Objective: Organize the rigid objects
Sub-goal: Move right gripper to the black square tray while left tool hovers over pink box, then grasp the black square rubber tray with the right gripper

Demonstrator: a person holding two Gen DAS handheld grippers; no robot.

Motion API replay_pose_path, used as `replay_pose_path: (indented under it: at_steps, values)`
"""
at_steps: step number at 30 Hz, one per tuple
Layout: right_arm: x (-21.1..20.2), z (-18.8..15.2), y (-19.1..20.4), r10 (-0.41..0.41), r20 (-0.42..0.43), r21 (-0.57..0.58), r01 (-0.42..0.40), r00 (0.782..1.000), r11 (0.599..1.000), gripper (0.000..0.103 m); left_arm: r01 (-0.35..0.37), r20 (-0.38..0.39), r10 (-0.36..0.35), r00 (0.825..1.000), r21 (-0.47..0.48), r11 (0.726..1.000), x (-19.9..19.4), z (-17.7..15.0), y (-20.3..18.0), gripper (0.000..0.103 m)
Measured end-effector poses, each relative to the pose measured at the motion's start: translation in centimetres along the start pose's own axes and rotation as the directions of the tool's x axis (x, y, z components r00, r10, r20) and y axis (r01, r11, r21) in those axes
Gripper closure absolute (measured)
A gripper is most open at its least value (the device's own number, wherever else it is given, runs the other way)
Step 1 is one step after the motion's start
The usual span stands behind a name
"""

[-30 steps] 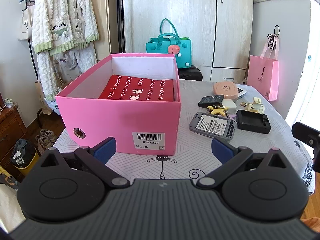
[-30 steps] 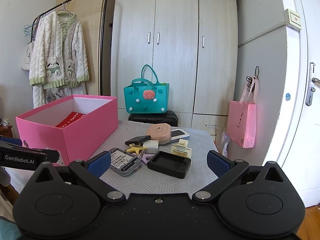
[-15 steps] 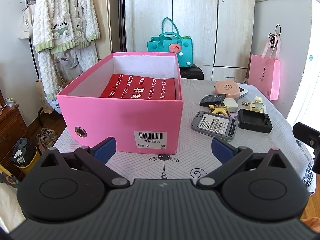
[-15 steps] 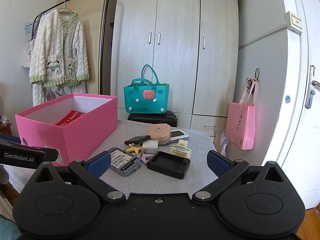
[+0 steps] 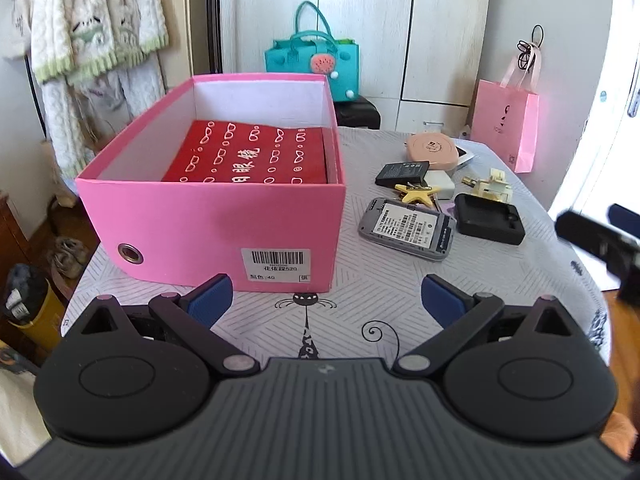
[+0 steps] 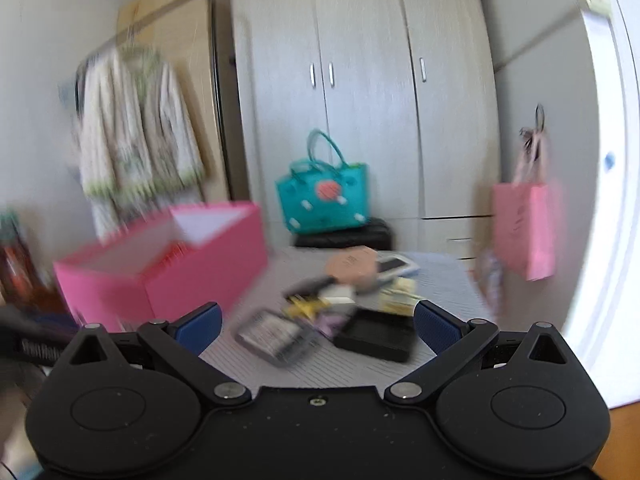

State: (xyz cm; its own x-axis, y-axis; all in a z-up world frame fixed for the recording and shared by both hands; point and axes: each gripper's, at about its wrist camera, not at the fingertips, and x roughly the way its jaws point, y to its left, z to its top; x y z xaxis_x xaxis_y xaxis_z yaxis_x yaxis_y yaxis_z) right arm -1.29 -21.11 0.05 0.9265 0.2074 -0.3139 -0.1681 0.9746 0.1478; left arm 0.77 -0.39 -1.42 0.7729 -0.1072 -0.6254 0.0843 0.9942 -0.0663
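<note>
An open pink box (image 5: 208,224) stands on the table's left half with a red packet (image 5: 248,158) flat inside. To its right lies a cluster of small items: a grey phone (image 5: 406,228) face down, a black charger cradle (image 5: 490,218), a yellow star clip (image 5: 416,194), a black battery (image 5: 402,173), a round peach case (image 5: 432,151) and a cream clip (image 5: 494,186). My left gripper (image 5: 326,300) hangs open over the table's near edge, in front of the box. My right gripper (image 6: 316,324) is open too, before the blurred phone (image 6: 272,336) and cradle (image 6: 374,338).
A patterned cloth (image 5: 360,300) covers the table. Behind it a teal bag (image 5: 312,64) rests on a black stool, and a pink paper bag (image 5: 506,124) hangs by the door. A clothes rack (image 5: 92,32) stands at the left. The right gripper's body (image 5: 600,240) shows at the right edge.
My left gripper rose and tipped forward, so more of the box's inside shows. My right gripper swung quickly toward the items, which leaves its view blurred. Both stayed open.
</note>
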Motion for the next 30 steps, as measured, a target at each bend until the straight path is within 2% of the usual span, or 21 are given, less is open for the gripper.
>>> replay_pose_path:
  at_steps: [2,9,13,16,18,21,23,25,26,27,28,30]
  values:
    - [1.3,0.3,-0.9,0.016,0.002,0.051,-0.016,1.0,0.999,0.0,-0.013,-0.005,0.013,1.0,0.015,1.0,0.0,0.6,0.3,0.002]
    - [6.6,1.0,-2.7,0.018,-0.17,0.062,-0.008,0.985,0.998,0.0,-0.009,-0.074,0.021,0.997,0.159,0.987,0.6,5.7,3.7,0.004]
    - [8.4,0.9,-3.7,-0.06,-0.229,0.047,0.072,0.972,0.996,0.0,-0.006,-0.116,0.027,0.993,0.175,0.985,1.3,9.1,6.4,0.006]
    - [9.7,0.5,-4.4,-0.12,-0.268,0.058,0.14,0.956,0.988,0.0,-0.076,-0.087,0.097,0.991,0.217,0.973,1.9,10.9,7.8,0.006]
    - [10.5,0.0,-5.0,-0.129,-0.293,0.083,0.16,0.947,0.984,0.0,-0.128,-0.074,0.149,0.986,0.237,0.963,2.6,11.9,8.7,0.006]
    - [12.0,-0.4,-5.7,-0.122,-0.334,0.129,0.174,0.935,0.976,0.0,-0.162,-0.084,0.187,0.979,0.246,0.956,4.3,13.5,10.5,0.007]
    - [13.1,-0.5,-6.0,-0.127,-0.365,0.147,0.192,0.922,0.97,0.0,-0.183,-0.1,0.213,0.972,0.248,0.951,5.7,14.5,11.6,0.013]
    - [13.9,-0.7,-5.8,-0.136,-0.382,0.14,0.202,0.914,0.969,0.001,-0.19,-0.111,0.226,0.968,0.263,0.946,7.2,15.0,12.5,0.026]
    - [14.3,-0.7,-5.6,-0.14,-0.388,0.132,0.206,0.911,0.97,0.002,-0.191,-0.113,0.227,0.967,0.266,0.945,8.0,15.1,12.9,0.028]
    - [14.7,-0.7,-5.4,-0.145,-0.395,0.124,0.209,0.907,0.97,0.003,-0.188,-0.125,0.226,0.966,0.258,0.948,8.9,15.2,13.4,0.03]
    - [15.1,-0.6,-5.3,-0.151,-0.403,0.115,0.214,0.903,0.97,0.004,-0.186,-0.147,0.225,0.963,0.239,0.953,9.7,15.1,14.0,0.038]
    - [16.0,-0.4,-5.0,-0.17,-0.416,0.09,0.227,0.893,0.97,0.005,-0.182,-0.184,0.222,0.957,0.212,0.96,11.3,15.2,15.0,0.047]
